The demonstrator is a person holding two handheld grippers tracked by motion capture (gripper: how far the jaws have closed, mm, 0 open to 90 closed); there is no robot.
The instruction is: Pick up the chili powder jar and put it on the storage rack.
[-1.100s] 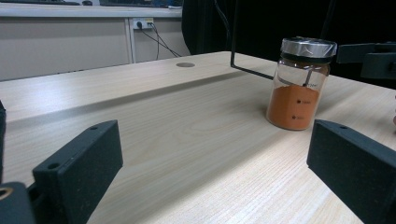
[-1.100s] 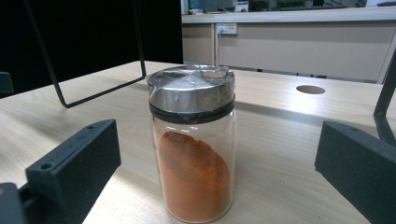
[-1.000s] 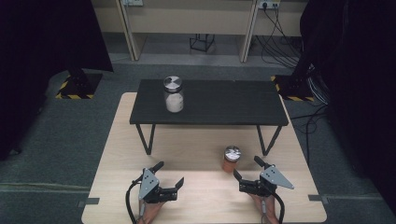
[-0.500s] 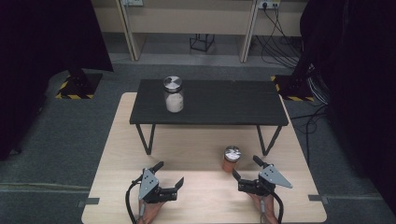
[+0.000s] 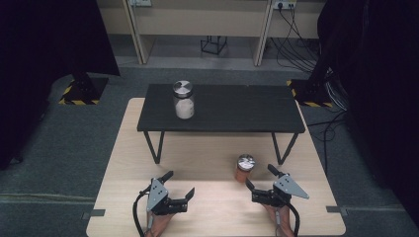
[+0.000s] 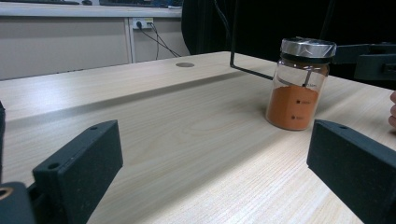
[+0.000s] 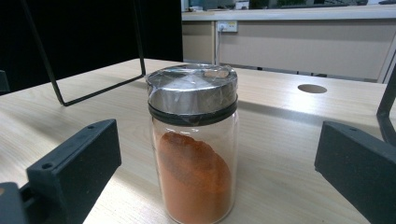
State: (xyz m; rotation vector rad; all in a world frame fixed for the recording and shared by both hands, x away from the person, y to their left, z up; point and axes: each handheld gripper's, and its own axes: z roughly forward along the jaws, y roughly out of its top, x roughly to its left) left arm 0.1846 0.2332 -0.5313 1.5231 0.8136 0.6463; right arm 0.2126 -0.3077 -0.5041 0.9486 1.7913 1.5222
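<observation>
A glass jar of orange powder (image 5: 244, 169) with a metal lid stands on the wooden table (image 5: 212, 212), in front of the low black table. My right gripper (image 5: 259, 176) is open just to the jar's right and near side, with its jaws wide apart. In the right gripper view the jar (image 7: 194, 144) stands upright close ahead between the black fingers (image 7: 74, 163), untouched. My left gripper (image 5: 180, 183) is open and empty at the front left. Its own view shows the jar (image 6: 298, 93) farther off to the right. A second jar with white powder (image 5: 183, 100) stands on the black table (image 5: 237, 111).
The black table's thin wire legs (image 5: 152, 146) stand on the wooden table behind both grippers. A round cable hole (image 7: 312, 88) is in the wooden top. Grey carpet surrounds the table, with desks and cables (image 5: 291, 39) at the back.
</observation>
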